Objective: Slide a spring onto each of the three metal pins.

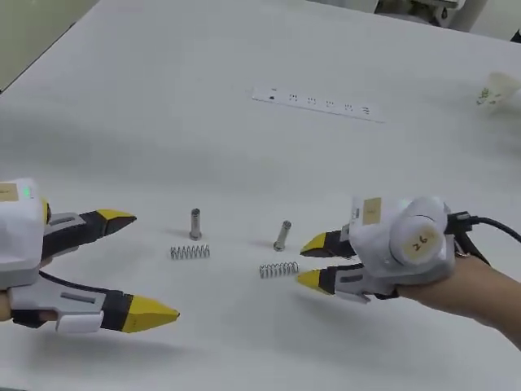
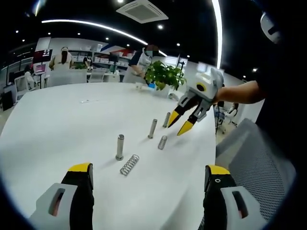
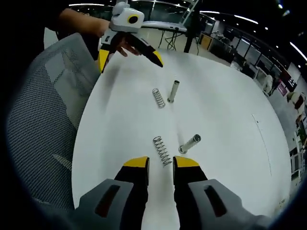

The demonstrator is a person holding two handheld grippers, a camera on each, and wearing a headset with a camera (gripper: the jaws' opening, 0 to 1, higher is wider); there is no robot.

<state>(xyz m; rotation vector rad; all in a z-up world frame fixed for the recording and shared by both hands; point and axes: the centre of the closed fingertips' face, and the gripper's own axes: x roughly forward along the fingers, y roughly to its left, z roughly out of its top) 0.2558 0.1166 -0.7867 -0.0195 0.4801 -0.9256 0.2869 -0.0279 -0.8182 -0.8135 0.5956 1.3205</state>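
Two metal pins are on the white table (image 1: 244, 147): one upright (image 1: 195, 223), one leaning (image 1: 282, 235). A spring (image 1: 190, 252) lies just in front of the upright pin (image 2: 119, 147). A second spring (image 1: 278, 270) lies near the leaning pin (image 3: 189, 143). My right gripper (image 1: 311, 261) is open by a small gap, and that spring (image 3: 162, 150) lies just ahead of its tips, untouched. My left gripper (image 1: 142, 265) is wide open and holds nothing, left of the first spring (image 2: 129, 164). My right gripper (image 3: 160, 165) and left gripper (image 2: 148, 170) face each other.
A white power strip (image 1: 317, 103) lies at the back of the table. A pale crumpled item (image 1: 496, 90) sits far right. A black cable (image 1: 488, 224) trails from the right gripper. A grey mesh chair (image 3: 53, 120) stands by the table's near edge.
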